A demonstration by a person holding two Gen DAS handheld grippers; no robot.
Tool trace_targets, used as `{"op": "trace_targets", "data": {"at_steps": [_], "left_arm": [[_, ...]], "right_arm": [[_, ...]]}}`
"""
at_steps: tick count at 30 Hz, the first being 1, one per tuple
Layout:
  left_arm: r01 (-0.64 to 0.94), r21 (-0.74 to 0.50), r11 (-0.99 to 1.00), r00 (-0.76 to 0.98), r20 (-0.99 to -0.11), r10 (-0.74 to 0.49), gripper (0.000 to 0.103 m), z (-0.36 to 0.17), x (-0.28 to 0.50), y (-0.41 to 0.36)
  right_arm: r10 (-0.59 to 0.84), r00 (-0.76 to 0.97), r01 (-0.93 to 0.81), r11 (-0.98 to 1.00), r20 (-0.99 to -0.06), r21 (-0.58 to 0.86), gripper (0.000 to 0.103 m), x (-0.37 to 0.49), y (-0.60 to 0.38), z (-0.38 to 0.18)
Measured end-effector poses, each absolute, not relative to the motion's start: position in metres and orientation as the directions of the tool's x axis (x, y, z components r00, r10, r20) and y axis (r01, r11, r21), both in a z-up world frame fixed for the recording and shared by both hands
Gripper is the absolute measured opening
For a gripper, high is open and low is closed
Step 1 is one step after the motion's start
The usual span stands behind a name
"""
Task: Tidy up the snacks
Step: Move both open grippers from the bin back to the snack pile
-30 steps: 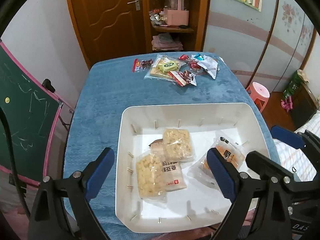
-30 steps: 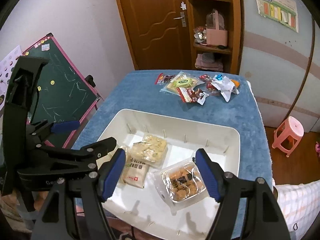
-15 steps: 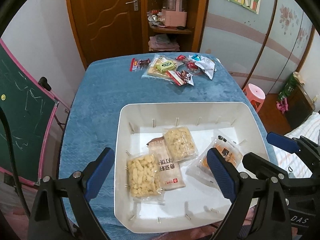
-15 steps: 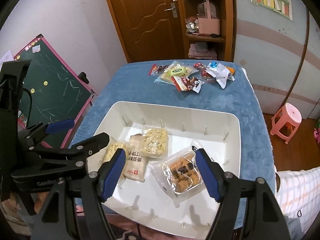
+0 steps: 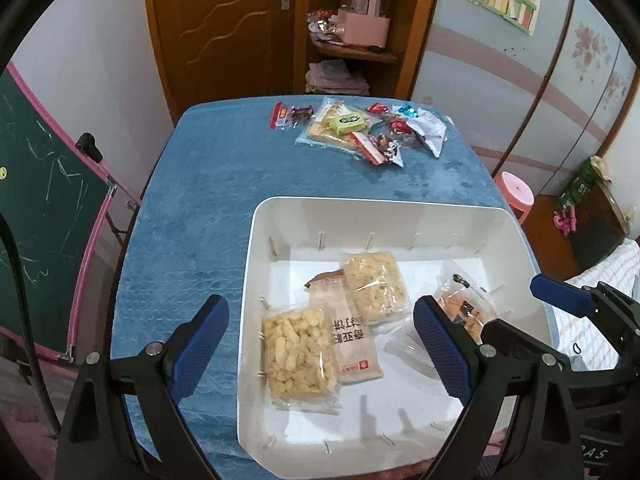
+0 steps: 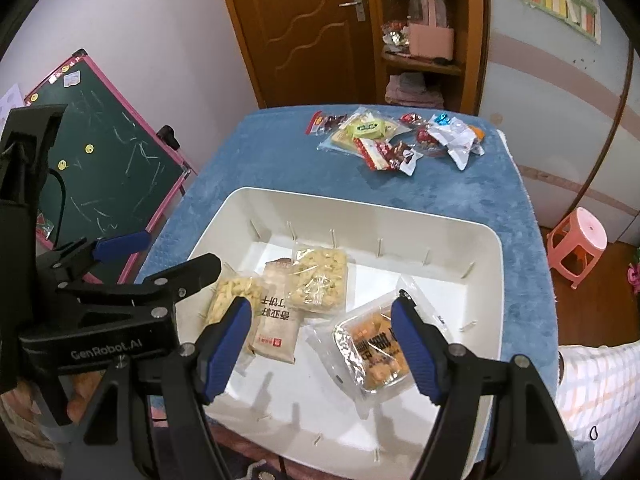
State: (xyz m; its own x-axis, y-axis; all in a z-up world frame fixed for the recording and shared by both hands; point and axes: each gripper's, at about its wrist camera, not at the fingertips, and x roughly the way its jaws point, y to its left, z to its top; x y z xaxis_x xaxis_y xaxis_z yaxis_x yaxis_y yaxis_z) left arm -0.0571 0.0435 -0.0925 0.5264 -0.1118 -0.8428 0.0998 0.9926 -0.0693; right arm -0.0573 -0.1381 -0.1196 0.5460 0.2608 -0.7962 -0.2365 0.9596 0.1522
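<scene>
your white bin (image 5: 256, 264) sits on the blue-covered table (image 5: 208, 200), and everything below is placed from that bin. your left gripper (image 5: 320, 344) hovers above the bin's near left part with its blue pads spread wide and nothing between them; one pad hangs outside the bin's left wall, the other over its floor. your right gripper (image 6: 322, 344) hovers above the bin's near middle, its pads also wide apart and holding nothing.

inside the bin, against the left wall, lies a clear pack of pale yellow puffed sticks (image 5: 298, 354). just right of it, touching, is a beige biscuit packet with printed characters (image 5: 352, 340), and a second clear pack of yellow puffs (image 5: 374, 290) overlaps that packet's far right edge. on the bin's right side, apart from those three, lies a clear tray pack of orange-brown pieces (image 6: 372, 350); in the right wrist view it shows between your right pads, below them, untouched.

beyond the bin's far wall, near the table's far edge, the loose snack pile (image 5: 360, 132) waits: a flat yellow pack with a green wrapped piece on top, red-and-white wrappers, a white crumpled wrapper and a few small red and blue sweets, all overlapping.

left of the bin, off the table, stands a green chalkboard with a pink frame (image 6: 108, 152). far behind the bin are a wooden door (image 5: 224, 32) and a shelf holding a pink box (image 5: 362, 26); to the bin's right, on the floor, a pink stool (image 6: 578, 240).
</scene>
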Motion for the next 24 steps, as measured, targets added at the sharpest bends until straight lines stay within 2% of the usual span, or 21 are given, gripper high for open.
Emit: {"op": "trace_targets", "data": {"at_steps": [6, 13, 19, 21, 24], "left_arm": [[0.094, -0.060, 0.994, 0.543, -0.834, -0.101, 0.093, -0.096, -0.043, 0.042], [0.120, -0.089, 0.989, 0.614, -0.776, -0.144, 0.093, -0.077, -0.027, 0.037], [0.170, -0.122, 0.978, 0.508, -0.840, -0.193, 0.093, -0.058, 0.016, 0.040], [0.158, -0.142, 0.977, 0.525, -0.826, -0.205, 0.093, -0.044, 0.028, 0.046], [0.153, -0.103, 0.983, 0.587, -0.791, -0.174, 0.093, -0.015, 0.045, 0.047]], "right_arm": [[0.265, 0.520, -0.223, 0.960, -0.812, 0.170, 0.073, -0.042, -0.143, -0.130], [0.262, 0.520, -0.189, 0.964, -0.813, 0.189, 0.073, -0.022, -0.156, -0.125], [0.228, 0.594, -0.190, 0.972, -0.772, 0.141, 0.073, 0.009, -0.166, -0.087], [0.208, 0.625, -0.197, 0.975, -0.752, 0.106, 0.073, 0.018, -0.168, -0.070], [0.205, 0.685, -0.215, 0.974, -0.699, 0.074, 0.073, 0.032, -0.172, -0.035]]}}
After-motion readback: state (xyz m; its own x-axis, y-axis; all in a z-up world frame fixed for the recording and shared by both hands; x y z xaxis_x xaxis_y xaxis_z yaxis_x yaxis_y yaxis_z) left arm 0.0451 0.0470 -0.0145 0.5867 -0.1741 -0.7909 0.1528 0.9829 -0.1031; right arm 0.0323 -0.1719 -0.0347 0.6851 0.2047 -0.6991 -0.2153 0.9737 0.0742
